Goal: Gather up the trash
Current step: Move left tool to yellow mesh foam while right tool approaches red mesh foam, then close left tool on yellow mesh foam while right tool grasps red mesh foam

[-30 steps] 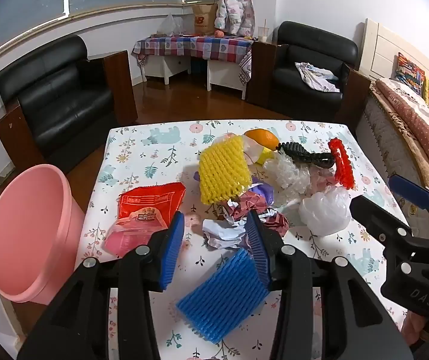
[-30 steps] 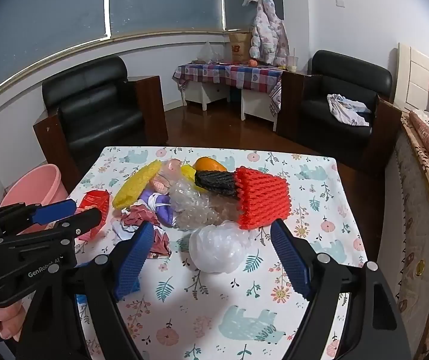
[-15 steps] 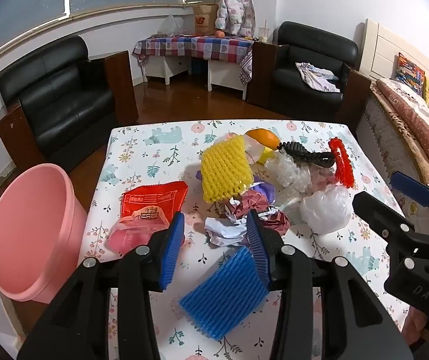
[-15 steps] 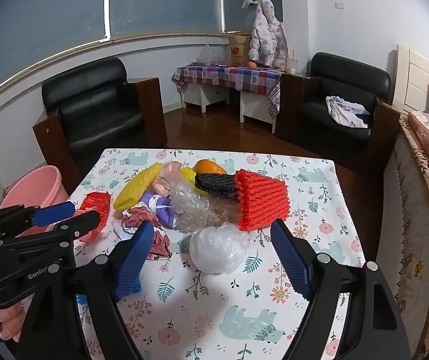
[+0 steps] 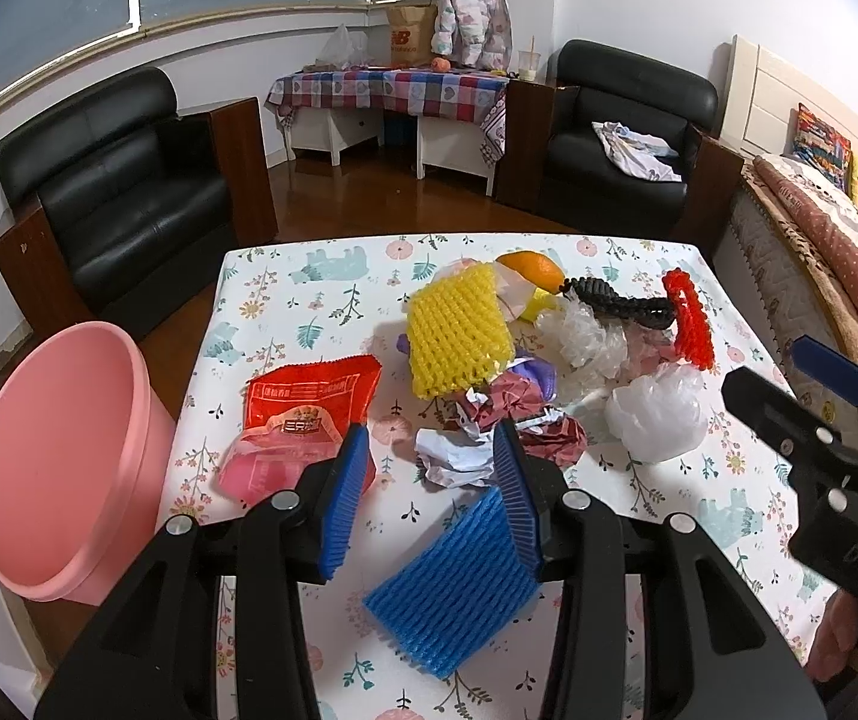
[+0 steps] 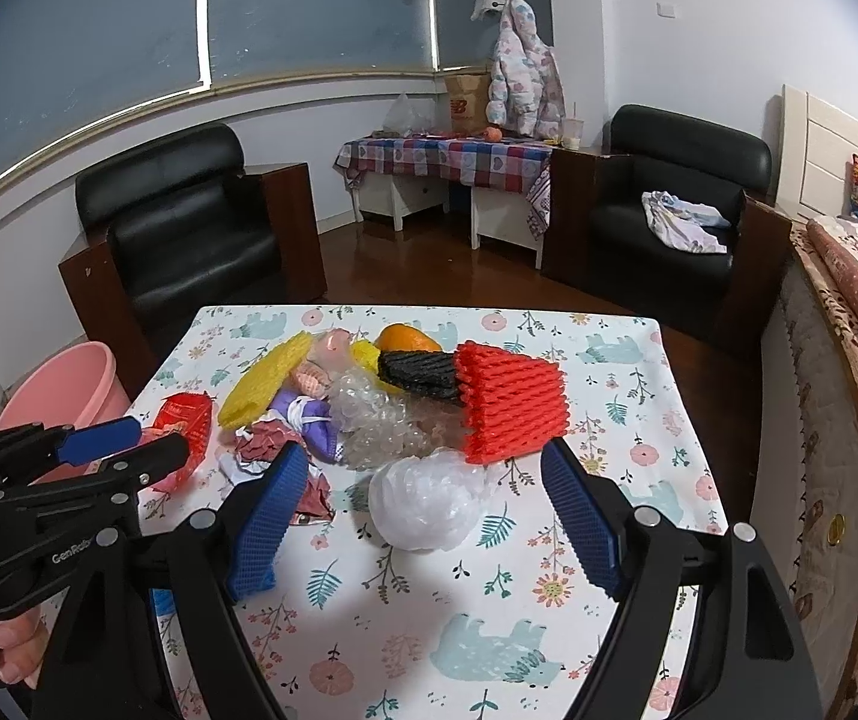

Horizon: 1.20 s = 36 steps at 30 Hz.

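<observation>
The left gripper (image 5: 429, 495) was spread apart, empty, low in the frame above a blue foam net (image 5: 459, 588). The right gripper (image 6: 423, 516) gaped wide around a white plastic bag (image 6: 423, 501). The trash pile (image 5: 519, 354) sat mid-table (image 5: 285, 306); a pink bucket (image 5: 51, 462) stood far left.

The left wrist camera sat low behind the left tongs (image 5: 429, 492), close over the near left part of the worktop (image 5: 285, 306), and looked forward and somewhat down across it toward the far wall. The right wrist camera sat behind the right tongs (image 6: 429, 516), nearer the right edge and aimed a little higher, taking in more of the room. Both views shared the heap of litter (image 5: 525, 360) (image 6: 369, 414), the pink bucket (image 5: 57, 456) (image 6: 63, 396) at left and both black armchairs. Each camera also caught the other tongs at its frame edge.
</observation>
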{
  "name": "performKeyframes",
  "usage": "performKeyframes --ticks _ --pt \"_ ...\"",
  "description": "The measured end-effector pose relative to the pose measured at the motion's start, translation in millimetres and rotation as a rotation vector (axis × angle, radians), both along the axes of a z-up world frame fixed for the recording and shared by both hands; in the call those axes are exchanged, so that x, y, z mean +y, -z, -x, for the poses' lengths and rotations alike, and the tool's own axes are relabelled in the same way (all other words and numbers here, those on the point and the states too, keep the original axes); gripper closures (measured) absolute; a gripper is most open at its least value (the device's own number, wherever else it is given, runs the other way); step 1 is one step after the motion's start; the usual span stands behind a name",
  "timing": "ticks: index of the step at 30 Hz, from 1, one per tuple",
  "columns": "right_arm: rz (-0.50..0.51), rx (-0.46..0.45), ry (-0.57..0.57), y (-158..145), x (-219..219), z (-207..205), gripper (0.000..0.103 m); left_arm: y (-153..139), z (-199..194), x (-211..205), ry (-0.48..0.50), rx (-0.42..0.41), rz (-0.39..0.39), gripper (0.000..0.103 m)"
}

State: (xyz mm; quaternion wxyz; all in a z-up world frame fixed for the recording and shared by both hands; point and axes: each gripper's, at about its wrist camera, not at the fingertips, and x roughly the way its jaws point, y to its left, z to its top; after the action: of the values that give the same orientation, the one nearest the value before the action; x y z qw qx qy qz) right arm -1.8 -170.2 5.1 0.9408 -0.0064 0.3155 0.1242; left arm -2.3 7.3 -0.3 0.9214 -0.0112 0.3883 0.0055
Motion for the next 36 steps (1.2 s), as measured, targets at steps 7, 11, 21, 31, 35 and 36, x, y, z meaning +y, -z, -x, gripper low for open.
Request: performKeyframes --ticks 7,11,21,31,35,36 --pt "-0.012 0.001 0.020 2.2 -4.9 -3.7 0.027 5.3 0.4 -2.0 0.013 -0.005 0.001 0.059" --pt "-0.023 0.013 0.028 5.8 -8.4 -7.0 0.028 5.9 -1.8 -4.9 0.027 -0.004 0.000 0.059" --pt "-0.055 0.023 0.056 11.4 -21.9 -17.9 0.030 0.4 -9.3 -4.4 0.058 0.003 0.021 0.059" --pt "-0.100 0.042 0.074 18.9 -34.8 -39.8 0.035 -10.1 -24.8 -1.6 0.069 0.009 0.037 0.059" --pt "-0.115 0.053 0.072 22.3 -33.9 -49.5 0.037 -12.4 -30.5 -0.5 0.067 0.013 0.036 0.059" --pt "-0.121 0.057 0.070 23.5 -33.5 -52.5 0.038 -12.9 -32.6 -0.4 0.069 0.018 0.042 0.059"
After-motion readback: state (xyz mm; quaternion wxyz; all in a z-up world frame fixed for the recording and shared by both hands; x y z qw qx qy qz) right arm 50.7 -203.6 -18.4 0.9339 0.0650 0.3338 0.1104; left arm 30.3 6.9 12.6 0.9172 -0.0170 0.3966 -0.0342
